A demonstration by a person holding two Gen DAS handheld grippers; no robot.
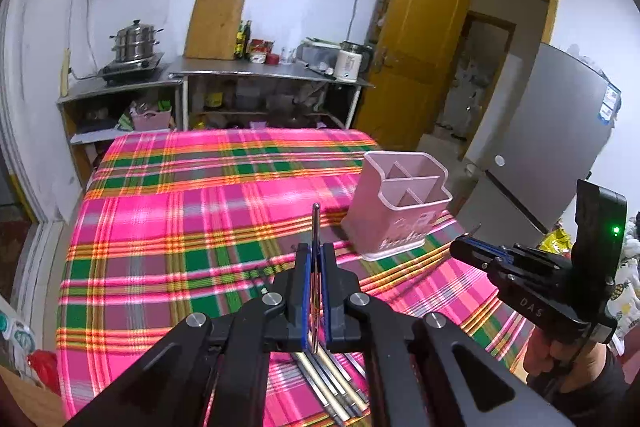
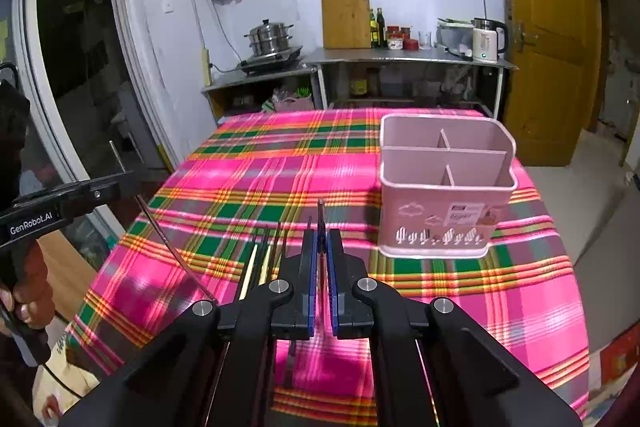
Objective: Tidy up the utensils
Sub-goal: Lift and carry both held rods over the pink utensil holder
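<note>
A pink divided utensil holder (image 1: 400,207) (image 2: 444,187) stands empty on the plaid tablecloth. My left gripper (image 1: 315,251) is shut on a thin metal utensil handle (image 1: 315,227) that sticks up past the fingertips; it also shows in the right wrist view (image 2: 116,183) with the metal utensil (image 2: 168,239) hanging below. My right gripper (image 2: 321,239) is shut on a slim metal utensil (image 2: 320,215), in front of the holder; it also shows in the left wrist view (image 1: 472,245). Several chopsticks (image 2: 264,259) (image 1: 332,383) lie on the cloth below the grippers.
The table with the plaid cloth (image 1: 192,219) has edges at left and right. Behind it stand a steel counter (image 2: 400,57) with a steamer pot (image 2: 270,37), cutting board, bottles and kettle. A yellow door (image 2: 548,27) and a grey fridge (image 1: 552,135) are to the right.
</note>
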